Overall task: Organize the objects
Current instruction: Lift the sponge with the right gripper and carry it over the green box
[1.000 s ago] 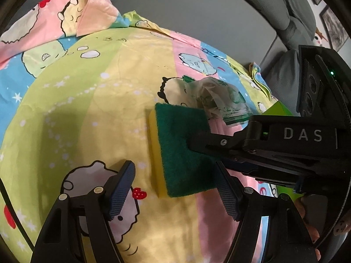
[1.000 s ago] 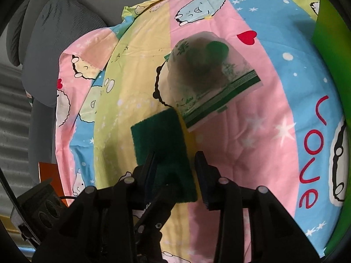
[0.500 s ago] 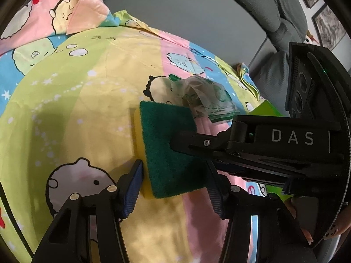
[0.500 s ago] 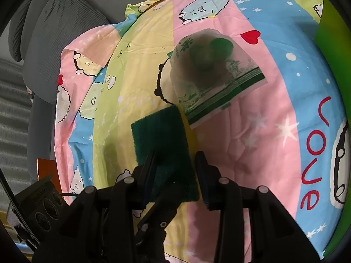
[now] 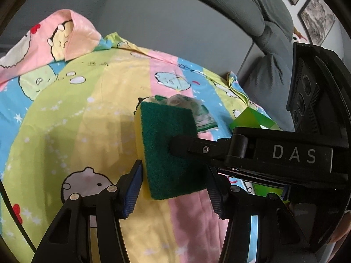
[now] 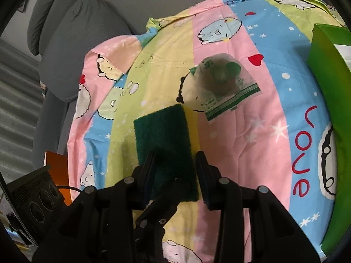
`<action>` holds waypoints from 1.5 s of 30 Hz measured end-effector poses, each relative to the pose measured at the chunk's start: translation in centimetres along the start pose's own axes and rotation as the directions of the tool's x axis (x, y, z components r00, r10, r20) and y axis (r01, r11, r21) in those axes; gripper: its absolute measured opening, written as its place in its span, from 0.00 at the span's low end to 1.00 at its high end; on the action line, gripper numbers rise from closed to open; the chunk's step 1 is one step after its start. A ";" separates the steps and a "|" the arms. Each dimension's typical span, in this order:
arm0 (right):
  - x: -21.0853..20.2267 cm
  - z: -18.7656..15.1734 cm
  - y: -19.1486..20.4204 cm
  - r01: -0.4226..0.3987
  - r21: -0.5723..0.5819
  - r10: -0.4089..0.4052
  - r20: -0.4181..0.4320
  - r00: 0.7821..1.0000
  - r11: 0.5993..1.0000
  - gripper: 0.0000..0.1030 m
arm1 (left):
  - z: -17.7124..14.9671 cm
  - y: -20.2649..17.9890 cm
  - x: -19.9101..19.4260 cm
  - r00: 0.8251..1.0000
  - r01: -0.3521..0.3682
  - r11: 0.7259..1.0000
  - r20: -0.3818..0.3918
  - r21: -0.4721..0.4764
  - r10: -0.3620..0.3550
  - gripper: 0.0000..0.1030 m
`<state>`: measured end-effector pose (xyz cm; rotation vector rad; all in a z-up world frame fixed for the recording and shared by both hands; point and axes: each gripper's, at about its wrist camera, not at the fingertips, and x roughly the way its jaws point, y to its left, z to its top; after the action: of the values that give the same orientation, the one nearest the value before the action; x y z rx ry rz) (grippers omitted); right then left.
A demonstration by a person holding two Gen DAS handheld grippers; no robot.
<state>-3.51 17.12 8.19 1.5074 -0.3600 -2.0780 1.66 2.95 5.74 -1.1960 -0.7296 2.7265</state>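
Observation:
A green-topped yellow sponge (image 5: pixel 169 149) is held above the cartoon-print sheet (image 5: pixel 72 118); it also shows in the right wrist view (image 6: pixel 166 140). My left gripper (image 5: pixel 173 186) is shut on the sponge's near end, one pad on each side. My right gripper (image 6: pixel 175 171) grips the same sponge from the right, and its fingers (image 5: pixel 186 146) cross the left wrist view. A translucent plastic bag with green print (image 6: pixel 223 83) lies on the sheet just beyond the sponge, also in the left wrist view (image 5: pixel 197 111).
A green box (image 6: pixel 329 92) stands at the right edge of the sheet, also seen in the left wrist view (image 5: pixel 252 120). Grey sofa cushions (image 5: pixel 252 13) rise behind. An orange object (image 6: pixel 57 166) sits at the left below the sheet's edge.
My left gripper moved forward and closed its fingers onto the sponge. The sponge has risen off the sheet with both grippers on it.

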 end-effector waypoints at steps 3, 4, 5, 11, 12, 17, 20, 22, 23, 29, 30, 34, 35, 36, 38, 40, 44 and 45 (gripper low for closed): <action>-0.5 -0.2 0.3 -0.005 -0.010 0.005 0.017 1.000 1.000 0.37 | -0.1 -0.2 -0.4 1.000 -0.001 1.000 0.009 0.005 0.001 0.54; -0.7 -0.3 0.4 -0.005 -0.012 0.005 0.020 1.000 1.000 0.37 | -0.1 -0.3 -0.5 1.000 0.000 1.000 0.011 0.010 0.000 0.54; -0.8 -0.3 0.4 -0.004 -0.015 0.004 0.025 1.000 1.000 0.37 | -0.2 -0.4 -0.6 1.000 -0.001 1.000 0.013 0.012 0.001 0.54; -2.3 -0.8 1.1 -0.017 -0.033 0.019 0.059 0.998 0.999 0.37 | 0.1 -1.0 -2.0 0.999 0.001 1.000 0.045 0.027 -0.002 0.54; -2.6 -0.9 1.3 -0.018 -0.040 0.021 0.069 0.997 0.999 0.37 | 0.1 -1.2 -2.3 0.999 0.003 0.999 0.053 0.032 -0.004 0.54; -4.1 -1.1 1.5 -0.045 -0.046 0.050 0.111 0.993 0.998 0.37 | 0.4 -2.1 -3.5 0.996 -0.003 0.999 0.088 0.050 -0.002 0.54; -5.0 -1.2 1.7 -0.056 -0.050 0.063 0.134 0.989 0.997 0.37 | 0.4 -2.9 -4.2 0.994 -0.007 0.998 0.108 0.063 0.000 0.54; -5.7 -1.3 1.9 -0.060 -0.061 0.069 0.153 0.986 0.996 0.38 | 0.5 -3.4 -4.6 0.993 -0.004 0.997 0.118 0.075 -0.005 0.54; -6.0 -1.4 1.9 -0.061 -0.063 0.070 0.161 0.984 0.996 0.39 | 0.5 -3.7 -4.8 0.992 -0.003 0.997 0.122 0.080 -0.007 0.54; -7.9 -1.6 0.7 -0.097 -0.025 0.100 0.216 0.971 0.995 0.39 | 0.6 -5.7 -5.0 0.991 -0.005 0.992 0.130 0.124 -0.011 0.54; -8.2 -1.6 0.4 -0.103 -0.018 0.104 0.224 0.969 0.995 0.39 | 0.6 -6.1 -5.0 0.991 -0.007 0.991 0.131 0.133 -0.011 0.54; -9.3 -1.6 -0.3 -0.108 -0.003 0.105 0.250 0.962 0.994 0.39 | 0.6 -7.6 -4.9 0.991 -0.010 0.985 0.134 0.170 -0.013 0.54; -9.6 -1.6 -0.5 -0.109 -0.002 0.106 0.258 0.960 0.994 0.39 | 0.6 -8.0 -4.9 0.991 -0.010 0.984 0.135 0.176 -0.014 0.54; -9.9 -1.7 -0.8 -0.112 0.000 0.108 0.264 0.959 0.994 0.39 | 0.6 -8.3 -4.9 0.991 -0.009 0.983 0.135 0.184 -0.016 0.54; -10.6 -1.7 -1.4 -0.114 0.007 0.108 0.276 0.955 0.993 0.39 | 0.6 -9.2 -4.7 0.991 -0.007 0.980 0.134 0.200 -0.020 0.54; -11.2 -1.8 -2.1 -0.116 0.015 0.107 0.287 0.952 0.993 0.39 | 0.5 -10.1 -4.5 0.991 -0.001 0.976 0.129 0.218 -0.028 0.54; -12.4 -2.0 -3.6 -0.116 0.041 0.098 0.313 0.945 0.992 0.39 | 0.3 -11.8 -4.0 0.992 0.009 0.969 0.118 0.247 -0.039 0.54; -12.7 -2.1 -3.9 -0.115 0.045 0.095 0.318 0.943 0.992 0.39 | 0.3 -12.3 -3.9 0.992 0.010 0.966 0.117 0.257 -0.042 0.54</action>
<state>0.30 27.67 15.54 1.1584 -0.6180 -2.2400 2.70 12.73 14.04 -0.9661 -0.3821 2.7834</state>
